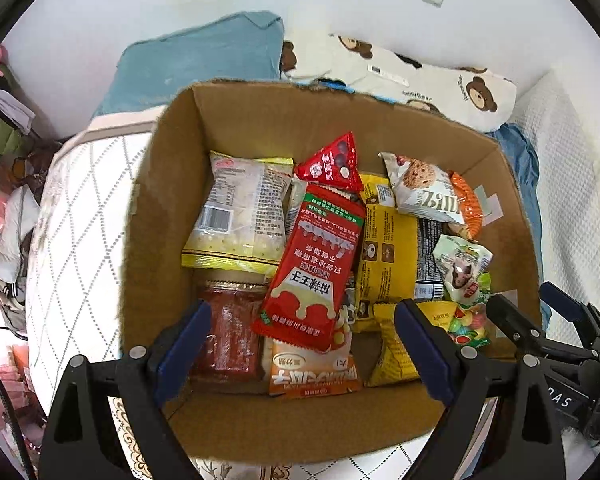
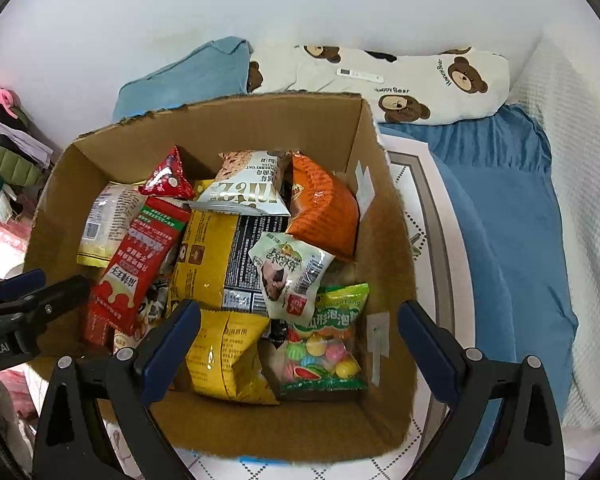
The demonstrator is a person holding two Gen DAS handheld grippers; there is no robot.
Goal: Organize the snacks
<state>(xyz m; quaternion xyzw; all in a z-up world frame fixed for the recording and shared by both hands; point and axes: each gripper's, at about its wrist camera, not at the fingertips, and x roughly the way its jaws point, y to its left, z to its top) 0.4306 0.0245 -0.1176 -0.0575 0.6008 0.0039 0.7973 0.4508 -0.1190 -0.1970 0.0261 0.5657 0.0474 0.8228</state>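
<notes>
An open cardboard box (image 1: 240, 120) (image 2: 220, 132) on a bed holds several snack packets. A long red packet (image 1: 316, 264) (image 2: 136, 264) lies on top at the left, beside a large yellow bag (image 1: 384, 256) (image 2: 204, 256). A green-and-white packet (image 2: 288, 272) rests over a bag of coloured candy (image 2: 328, 344), next to an orange bag (image 2: 324, 208). My left gripper (image 1: 304, 320) hovers open above the red packet, nothing between its fingers. My right gripper (image 2: 300, 316) hangs open over the candy bag, also holding nothing.
A light blue pillow (image 1: 196, 64) and a bear-print pillow (image 2: 420, 80) lie behind the box against the white wall. A blue blanket (image 2: 512, 208) covers the bed to the right. Clothes and bags (image 1: 4, 208) are piled off the bed's left side.
</notes>
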